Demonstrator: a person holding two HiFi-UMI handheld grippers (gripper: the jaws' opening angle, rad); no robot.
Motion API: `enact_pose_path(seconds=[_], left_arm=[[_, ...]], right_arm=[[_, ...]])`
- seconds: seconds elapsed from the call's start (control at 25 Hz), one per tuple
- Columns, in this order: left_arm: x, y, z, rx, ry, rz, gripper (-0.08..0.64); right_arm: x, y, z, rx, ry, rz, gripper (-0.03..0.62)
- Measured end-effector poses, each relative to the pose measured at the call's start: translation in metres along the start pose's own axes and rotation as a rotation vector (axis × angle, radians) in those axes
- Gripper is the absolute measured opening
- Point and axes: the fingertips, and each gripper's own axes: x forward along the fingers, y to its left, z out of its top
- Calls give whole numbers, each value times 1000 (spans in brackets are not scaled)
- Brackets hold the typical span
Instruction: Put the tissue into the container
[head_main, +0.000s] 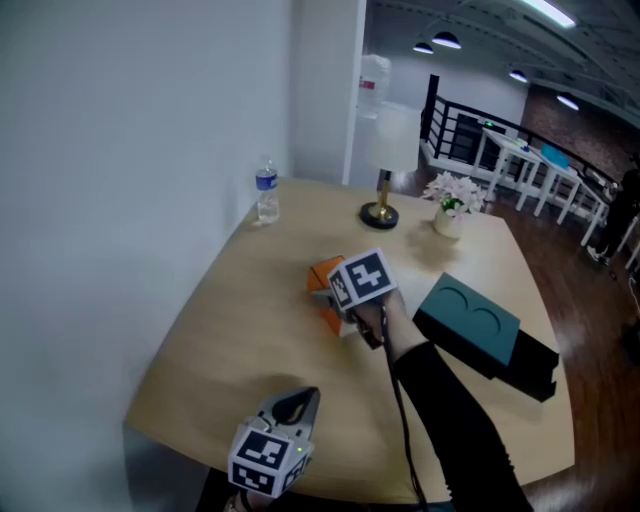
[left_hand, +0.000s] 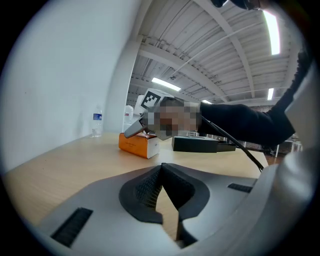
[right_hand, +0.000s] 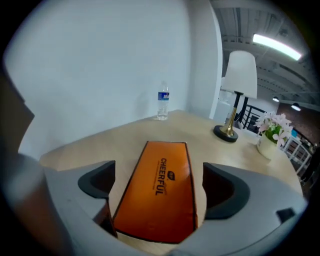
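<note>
An orange tissue box (head_main: 322, 277) printed CHEERFUL lies flat in the middle of the wooden table (head_main: 230, 340). My right gripper (head_main: 330, 292) reaches over it from the near side, held by a black-sleeved arm. In the right gripper view the box (right_hand: 159, 192) lies lengthwise between the wide-spread jaws of that gripper (right_hand: 160, 186), with a thin gap at each pad. The container (head_main: 468, 322), a dark teal box with two round recesses, sits to the right of it. My left gripper (head_main: 300, 402) rests low near the table's front edge, shut and empty (left_hand: 161, 169).
A water bottle (head_main: 266, 192) stands at the far left by the white wall. A brass-footed lamp (head_main: 385, 150) and a small vase of flowers (head_main: 452, 200) stand at the far edge. A black part (head_main: 528, 372) juts from under the container.
</note>
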Motion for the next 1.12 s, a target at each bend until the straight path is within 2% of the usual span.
enact_pose_path(seconds=[0.2, 0.36, 0.56, 0.84, 1.12], left_arm=[[0, -1, 0, -6, 3, -2, -3], [0, 0, 0, -2, 3, -2, -3], [1, -1, 0, -5, 6, -5, -3], [-1, 0, 0, -1, 10, -4, -3], [-6, 1, 2, 2, 13, 2, -3]], right_arm=[[15, -3, -14, 29, 41, -7, 540], [15, -5, -15, 24, 37, -9, 477], [4, -2, -12, 27, 1, 40, 423], [-76, 15, 9, -52, -124, 155, 410], [-143, -5, -13, -174, -116, 204, 408]])
